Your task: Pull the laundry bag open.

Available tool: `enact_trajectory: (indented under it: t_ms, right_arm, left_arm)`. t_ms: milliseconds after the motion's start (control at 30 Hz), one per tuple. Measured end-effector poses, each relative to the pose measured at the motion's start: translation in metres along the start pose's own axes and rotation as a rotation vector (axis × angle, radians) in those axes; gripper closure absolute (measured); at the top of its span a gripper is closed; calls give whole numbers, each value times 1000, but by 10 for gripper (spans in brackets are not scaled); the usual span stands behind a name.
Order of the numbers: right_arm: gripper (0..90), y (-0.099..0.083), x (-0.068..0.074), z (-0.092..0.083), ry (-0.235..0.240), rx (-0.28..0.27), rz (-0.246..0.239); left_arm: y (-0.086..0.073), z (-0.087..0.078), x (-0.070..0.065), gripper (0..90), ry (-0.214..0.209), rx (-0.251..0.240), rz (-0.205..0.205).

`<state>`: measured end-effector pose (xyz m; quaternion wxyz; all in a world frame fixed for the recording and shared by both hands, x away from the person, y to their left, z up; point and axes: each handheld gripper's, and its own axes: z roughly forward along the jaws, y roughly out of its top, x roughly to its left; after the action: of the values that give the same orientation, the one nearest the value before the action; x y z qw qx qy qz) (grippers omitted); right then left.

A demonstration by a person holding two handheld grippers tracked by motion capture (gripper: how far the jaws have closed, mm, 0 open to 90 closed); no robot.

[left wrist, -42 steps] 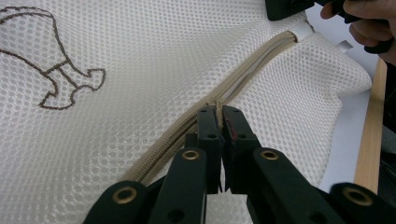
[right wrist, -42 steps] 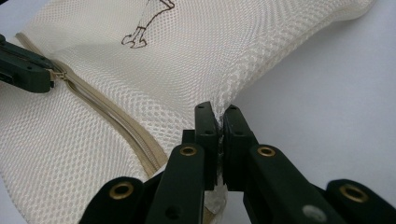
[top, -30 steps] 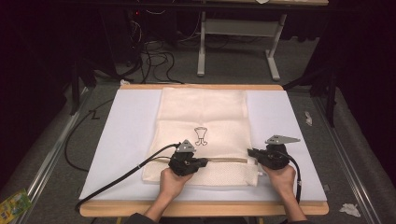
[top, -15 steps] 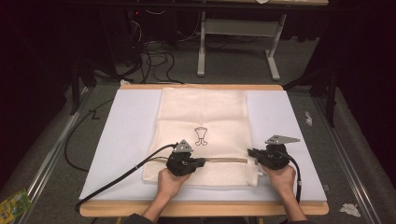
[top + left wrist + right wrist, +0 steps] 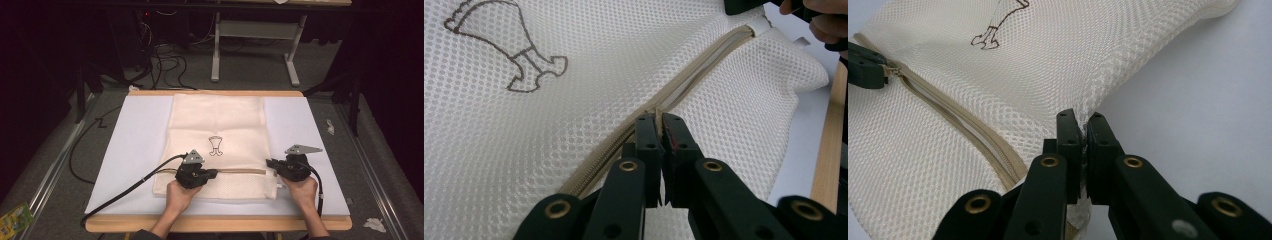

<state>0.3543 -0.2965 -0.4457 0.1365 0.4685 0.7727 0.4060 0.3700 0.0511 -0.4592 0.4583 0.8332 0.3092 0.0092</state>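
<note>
1. Lying flat on the white-covered surface, a cream mesh bag sits centred, its printed emblem facing up and its beige zipper running across the near end.
2. Left tongs: jaws pressed together, clamped on the zipper pull partway along the zipper track, as seen in the left gripper view.
3. Right tongs: jaws pressed together, pinching the bag's mesh side edge near the zipper's end, as seen in the right gripper view.
4. High view: left hand and right hand hold the grippers at opposite ends of the zipper, well apart.
5. Cable trails from the left gripper across the surface and off its left edge.
</note>
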Motion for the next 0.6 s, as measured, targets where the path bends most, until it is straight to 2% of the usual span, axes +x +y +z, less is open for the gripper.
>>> enact_trajectory:
  t_ms: [300, 500, 600]
  right_arm:
    - [880, -1, 0, 1, 0, 2, -5]
    - [880, -1, -2, 0, -3, -2, 7]
    - [880, -2, -5, -1, -10, -3, 8]
  left_arm:
    - [0, -4, 1, 869, -4, -11, -9]
    - [-6, -1, 3, 870, -5, -4, -19]
    - [-4, -7, 7, 869, -4, -17, -24]
